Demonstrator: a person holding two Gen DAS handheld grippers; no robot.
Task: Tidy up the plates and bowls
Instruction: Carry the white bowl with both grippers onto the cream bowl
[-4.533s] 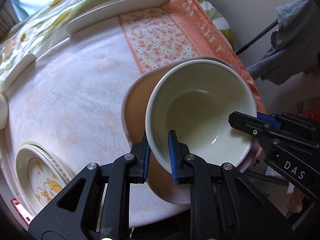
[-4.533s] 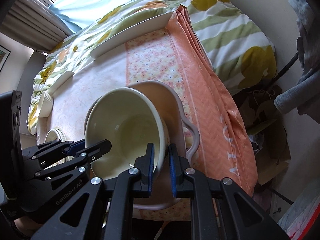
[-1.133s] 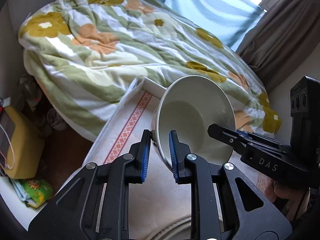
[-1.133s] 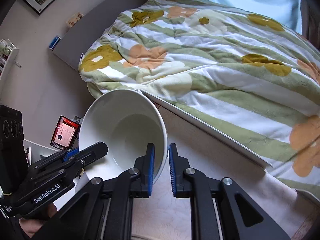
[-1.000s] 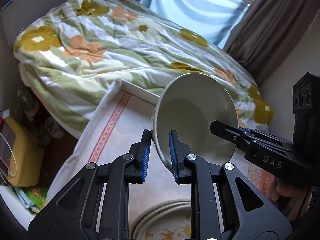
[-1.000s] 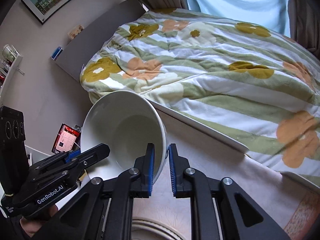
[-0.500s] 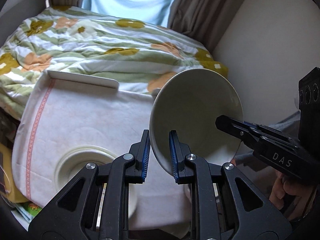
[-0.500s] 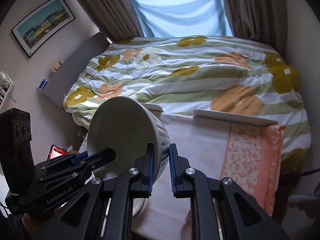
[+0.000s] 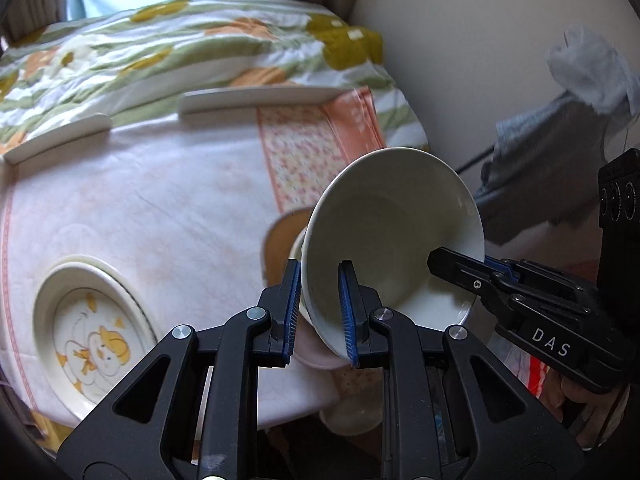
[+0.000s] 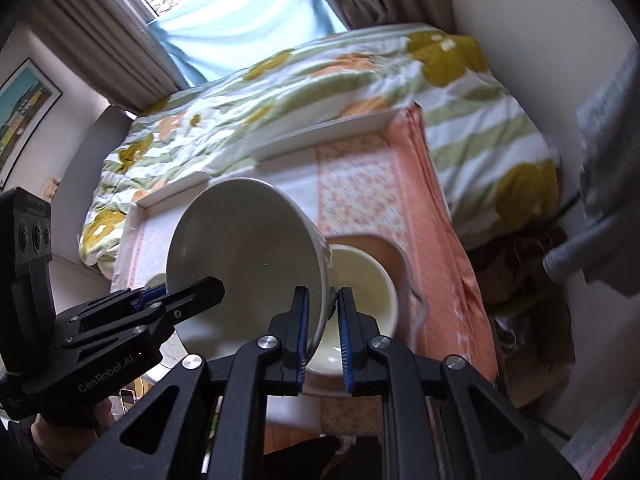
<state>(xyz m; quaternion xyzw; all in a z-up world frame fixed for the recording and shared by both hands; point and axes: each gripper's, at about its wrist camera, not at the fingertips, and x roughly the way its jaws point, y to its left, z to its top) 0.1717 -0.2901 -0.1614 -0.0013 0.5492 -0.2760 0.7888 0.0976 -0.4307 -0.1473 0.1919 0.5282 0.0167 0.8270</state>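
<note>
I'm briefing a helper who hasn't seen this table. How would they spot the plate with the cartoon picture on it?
Start at the table with the pale floral cloth at the foot of the bed, and go to its near-left corner. The cartoon plate lies flat there, cream-rimmed with a yellow duck-like figure printed in its centre. The held white bowl and the bowl on the tan tray are plain.

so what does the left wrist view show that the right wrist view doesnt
Only the left wrist view shows the cartoon plate lying on the white cloth.

Only the right wrist view shows the second bowl sitting on the tan tray beneath, plus the window.

Both show the white bowl, tilted and clamped at opposite rim edges by the left gripper and the right gripper, with the floral bedspread behind.
</note>
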